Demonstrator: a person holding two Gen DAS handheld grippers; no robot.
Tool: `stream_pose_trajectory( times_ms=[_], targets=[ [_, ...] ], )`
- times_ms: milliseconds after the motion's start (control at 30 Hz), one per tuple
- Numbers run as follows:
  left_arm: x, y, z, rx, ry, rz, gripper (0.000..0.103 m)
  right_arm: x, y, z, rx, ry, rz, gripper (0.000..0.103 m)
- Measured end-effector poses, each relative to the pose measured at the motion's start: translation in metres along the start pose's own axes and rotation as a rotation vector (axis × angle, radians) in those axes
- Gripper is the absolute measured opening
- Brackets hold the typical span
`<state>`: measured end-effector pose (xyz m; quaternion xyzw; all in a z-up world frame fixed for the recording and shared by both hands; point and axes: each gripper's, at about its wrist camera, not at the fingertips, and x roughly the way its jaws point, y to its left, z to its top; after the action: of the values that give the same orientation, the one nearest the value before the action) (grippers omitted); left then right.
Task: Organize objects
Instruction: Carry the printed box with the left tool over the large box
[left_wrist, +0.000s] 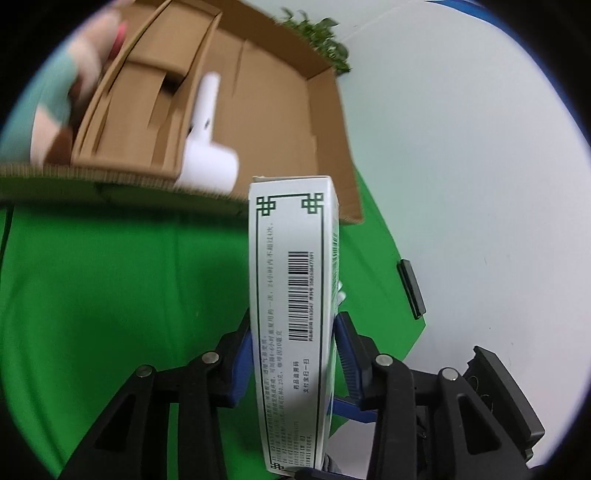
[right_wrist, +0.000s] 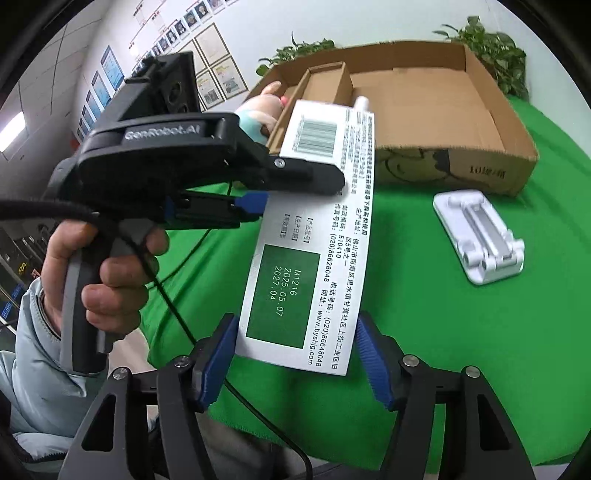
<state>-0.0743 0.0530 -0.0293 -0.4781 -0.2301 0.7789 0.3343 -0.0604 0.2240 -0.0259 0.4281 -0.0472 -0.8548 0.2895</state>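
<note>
My left gripper (left_wrist: 293, 354) is shut on a long white medicine box (left_wrist: 291, 314) with a green border and a barcode, held above the green table. In the right wrist view the same box (right_wrist: 314, 240) stretches from the left gripper (right_wrist: 295, 184) down between my right gripper's blue pads (right_wrist: 218, 362). My right gripper (right_wrist: 295, 362) is open around the box's lower end, with a small gap on each side. A cardboard box (left_wrist: 258, 92) lies beyond, also seen in the right wrist view (right_wrist: 424, 110).
A white hair-dryer-shaped object (left_wrist: 207, 140) lies in the cardboard box. A pink and teal plush toy (right_wrist: 258, 110) is at its left end. A white plastic stand (right_wrist: 480, 236) lies on the green cloth (right_wrist: 443, 350). Plants (right_wrist: 491, 51) stand behind.
</note>
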Motion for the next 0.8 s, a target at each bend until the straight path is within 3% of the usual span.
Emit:
stream_pose_trajectory(
  times_ms=[267,800],
  targets=[
    [-0.025,-0.032,0.030,0.096,-0.052,0.006,0.039,-0.022,0.003,0.028,-0.040,-0.081,-0.009,0.061],
    [-0.059,-0.092,0.132,0.264,-0.160,0.023,0.039,-0.026,-0.007,0.151,-0.088,-0.223,-0.059,0.060]
  ],
)
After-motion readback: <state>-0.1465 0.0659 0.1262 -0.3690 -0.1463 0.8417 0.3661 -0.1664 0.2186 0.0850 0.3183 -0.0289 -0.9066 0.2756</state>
